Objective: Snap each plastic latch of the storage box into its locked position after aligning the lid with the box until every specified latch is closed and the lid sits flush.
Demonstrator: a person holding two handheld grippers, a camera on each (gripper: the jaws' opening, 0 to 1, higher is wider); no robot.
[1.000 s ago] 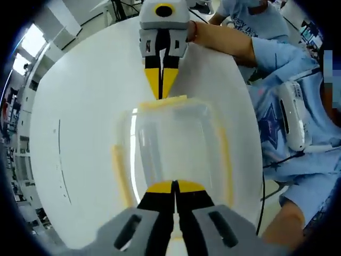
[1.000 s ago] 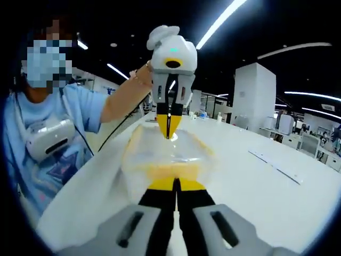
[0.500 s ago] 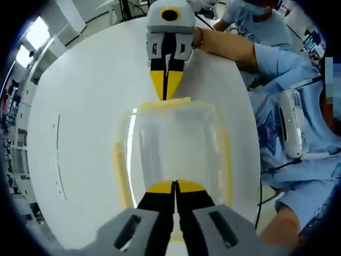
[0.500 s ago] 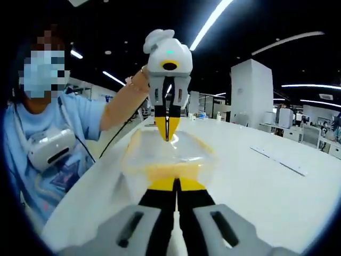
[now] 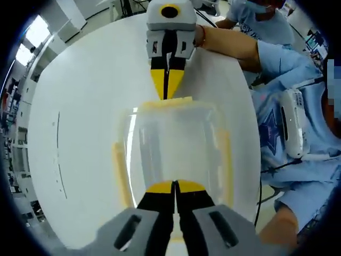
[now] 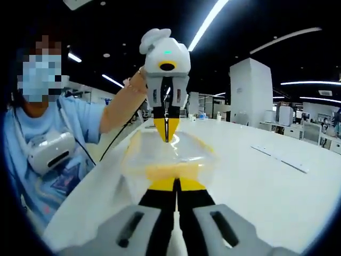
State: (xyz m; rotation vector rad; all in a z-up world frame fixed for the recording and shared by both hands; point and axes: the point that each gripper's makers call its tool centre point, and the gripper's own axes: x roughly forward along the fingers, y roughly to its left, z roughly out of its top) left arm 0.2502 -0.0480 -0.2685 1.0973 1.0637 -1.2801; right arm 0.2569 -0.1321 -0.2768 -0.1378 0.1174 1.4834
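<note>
A clear storage box (image 5: pixel 173 144) with its lid on lies on the white table, yellow latches along its sides (image 5: pixel 118 170). My left gripper (image 5: pixel 174 183) is shut, its yellow tips resting over the near end of the lid. At the far end, my right gripper (image 5: pixel 167 97) is shut too, its tips pointing down onto the far yellow latch (image 5: pixel 166 103). In the right gripper view the box (image 6: pixel 170 157) lies just past my right gripper (image 6: pixel 176 181), and the left gripper (image 6: pixel 167 138) stands upright over the box's far end.
The round white table (image 5: pixel 80 106) drops off close to the box on the right. A person in a light blue shirt (image 5: pixel 287 80) stands at that edge, arm reaching over the table. A thin strip (image 6: pixel 279 162) lies on the table farther off.
Both views have shifted slightly with the hands. The two grippers stay shut at opposite ends of the box, and the box has not visibly moved.
</note>
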